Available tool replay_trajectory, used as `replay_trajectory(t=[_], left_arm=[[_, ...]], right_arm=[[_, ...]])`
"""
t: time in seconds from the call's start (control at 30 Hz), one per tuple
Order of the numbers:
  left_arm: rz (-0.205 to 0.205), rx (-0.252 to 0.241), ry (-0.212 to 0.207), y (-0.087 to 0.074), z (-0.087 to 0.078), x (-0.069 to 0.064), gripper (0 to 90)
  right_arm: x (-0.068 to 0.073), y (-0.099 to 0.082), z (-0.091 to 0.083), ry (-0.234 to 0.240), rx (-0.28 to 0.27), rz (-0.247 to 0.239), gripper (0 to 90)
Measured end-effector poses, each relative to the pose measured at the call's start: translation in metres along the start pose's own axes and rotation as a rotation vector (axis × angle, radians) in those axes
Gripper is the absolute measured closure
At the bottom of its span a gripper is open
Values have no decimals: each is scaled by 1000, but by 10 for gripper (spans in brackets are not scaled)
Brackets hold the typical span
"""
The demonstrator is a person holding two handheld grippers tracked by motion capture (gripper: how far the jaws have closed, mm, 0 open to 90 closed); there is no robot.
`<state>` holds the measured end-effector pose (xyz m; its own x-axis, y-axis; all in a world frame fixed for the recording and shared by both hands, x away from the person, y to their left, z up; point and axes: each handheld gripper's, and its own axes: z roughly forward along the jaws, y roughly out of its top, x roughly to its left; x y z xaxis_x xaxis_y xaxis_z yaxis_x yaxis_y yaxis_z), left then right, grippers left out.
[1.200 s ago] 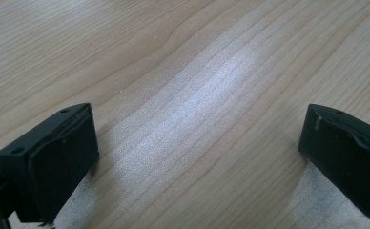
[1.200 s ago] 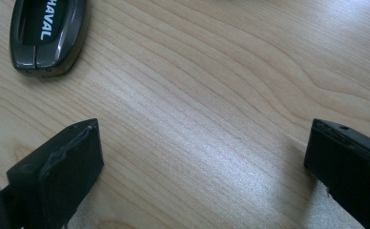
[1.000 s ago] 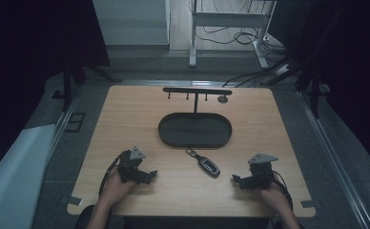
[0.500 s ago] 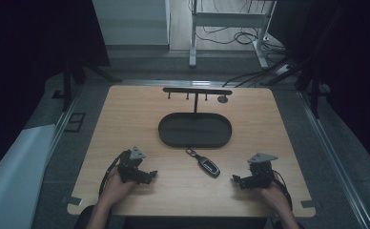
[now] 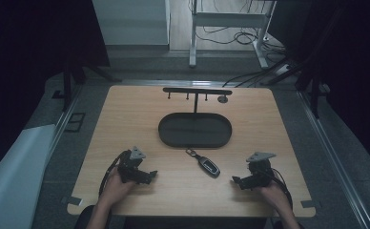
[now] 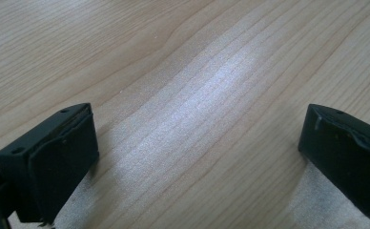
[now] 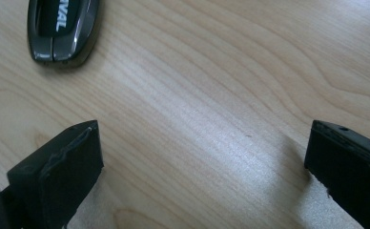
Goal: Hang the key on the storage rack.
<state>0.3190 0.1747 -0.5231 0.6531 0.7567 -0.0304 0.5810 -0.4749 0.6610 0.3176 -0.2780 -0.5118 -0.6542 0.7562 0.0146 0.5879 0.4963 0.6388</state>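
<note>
A person sits at the near edge of a light wooden table [image 5: 126, 124], with a pair of tongs in each hand.

The left tongs [image 5: 147, 175] rest on the table near its front left corner, tips turned toward the middle. In the left gripper view their two black jaws stand wide apart over bare wood grain, with nothing between them.

The right tongs [image 5: 236, 180] rest near the front right corner, tips also turned inward. In the right gripper view their jaws stand just as wide apart, and they hold nothing.

Between the two, a little closer to the right tongs, lies a dark key fob [image 5: 208, 165], flat on the wood and set at a slant. A small ring at its far end points toward the tray. In the right gripper view the key fob [image 7: 63, 29] sits at the upper left, well beyond the jaw tips and touching neither; white lettering runs along its glossy top, cut off by the picture's edge.

Just behind the fob sits a black oval tray [image 5: 166, 136] in the middle of the table. A thin post rises at the tray's far side and carries a black hook rack [image 5: 197, 90], a horizontal bar with short pegs under it.

Both hands rest on the table, each around its tongs.
</note>
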Motion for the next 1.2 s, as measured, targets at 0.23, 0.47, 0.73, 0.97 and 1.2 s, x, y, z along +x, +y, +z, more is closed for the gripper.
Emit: replay_trajectory(t=[0.23, 0.47, 0.73, 0.97, 1.2], left_arm=[[-2, 0, 1, 0, 0, 0, 0], [-2, 1, 2, 0, 0, 0, 0], [-4, 1, 4, 0, 0, 0, 0], [-3, 2, 4, 0, 0, 0, 0], [-4, 4, 3, 0, 0, 0, 0]], right_arm=[[6, 8, 1, 32, 56, -52, 0], [9, 22, 0, 35, 113, -75, 0], [12, 34, 1, 52, 172, -65, 18], [19, 50, 6, 64, 230, -97, 30], [32, 69, 11, 71, 315, -158, 43]])
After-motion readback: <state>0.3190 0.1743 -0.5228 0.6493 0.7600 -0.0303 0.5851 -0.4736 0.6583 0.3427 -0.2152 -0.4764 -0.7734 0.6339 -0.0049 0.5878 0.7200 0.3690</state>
